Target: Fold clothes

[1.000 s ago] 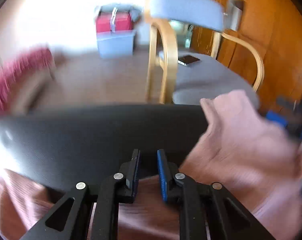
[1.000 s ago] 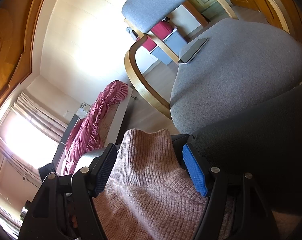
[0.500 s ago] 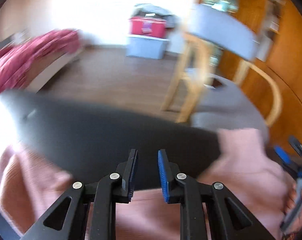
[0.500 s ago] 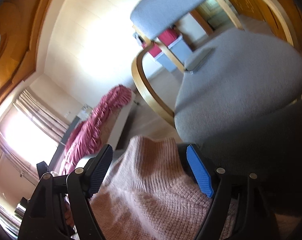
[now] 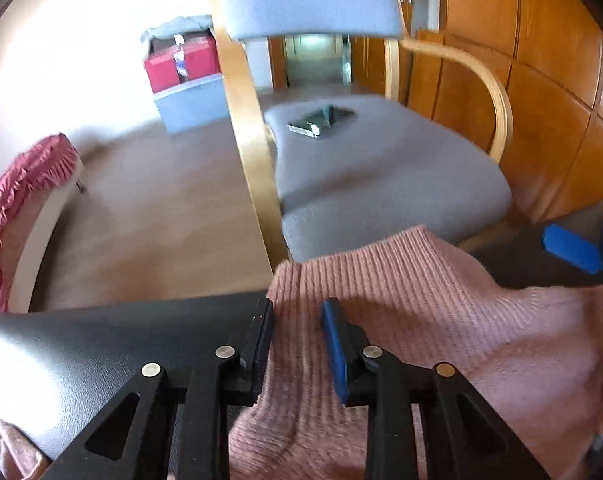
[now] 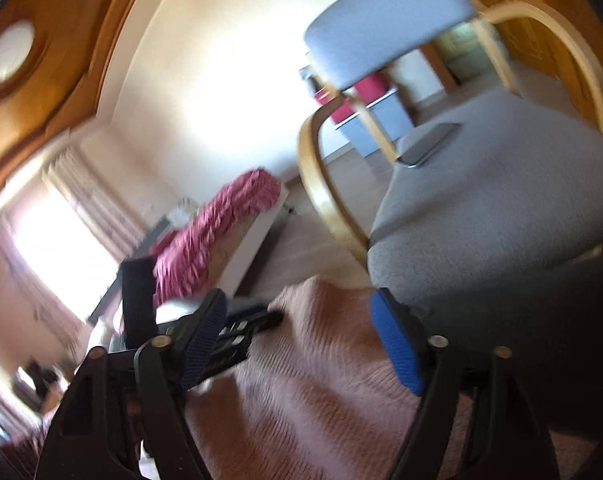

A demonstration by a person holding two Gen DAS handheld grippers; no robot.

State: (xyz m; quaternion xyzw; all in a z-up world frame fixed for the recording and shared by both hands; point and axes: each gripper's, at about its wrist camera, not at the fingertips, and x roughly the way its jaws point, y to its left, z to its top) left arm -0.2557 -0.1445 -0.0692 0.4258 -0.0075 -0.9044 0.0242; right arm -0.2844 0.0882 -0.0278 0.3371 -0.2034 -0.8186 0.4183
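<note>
A pink knit sweater (image 5: pixel 441 320) lies spread on a black table (image 5: pixel 101 344). My left gripper (image 5: pixel 297 308) points down at the sweater's ribbed edge near the table's far rim. Its jaws are opening, with the knit lying in the gap and no pad pressing on it. A blue pad (image 5: pixel 569 248) of my right gripper shows above the sweater at the far right. In the right wrist view, my right gripper (image 6: pixel 297 298) stands wide around the sweater (image 6: pixel 321 380) and its jaws are closing. A gap shows beside its left pad, where a finger (image 6: pixel 241 330) of my left gripper pokes in.
A wooden armchair with a grey seat (image 5: pixel 381 168) stands just past the table's edge, with a phone (image 5: pixel 321 120) on it. Wooden wall panels (image 5: pixel 541 80) are on the right. A red box on a pale bin (image 5: pixel 181 64) and a red ruffled cover (image 5: pixel 17 200) are on the left.
My left gripper has swept right from the bare black table onto the sweater's edge, and its jaws have widened. The right gripper has rolled and risen slightly, with the sweater still between its jaws.
</note>
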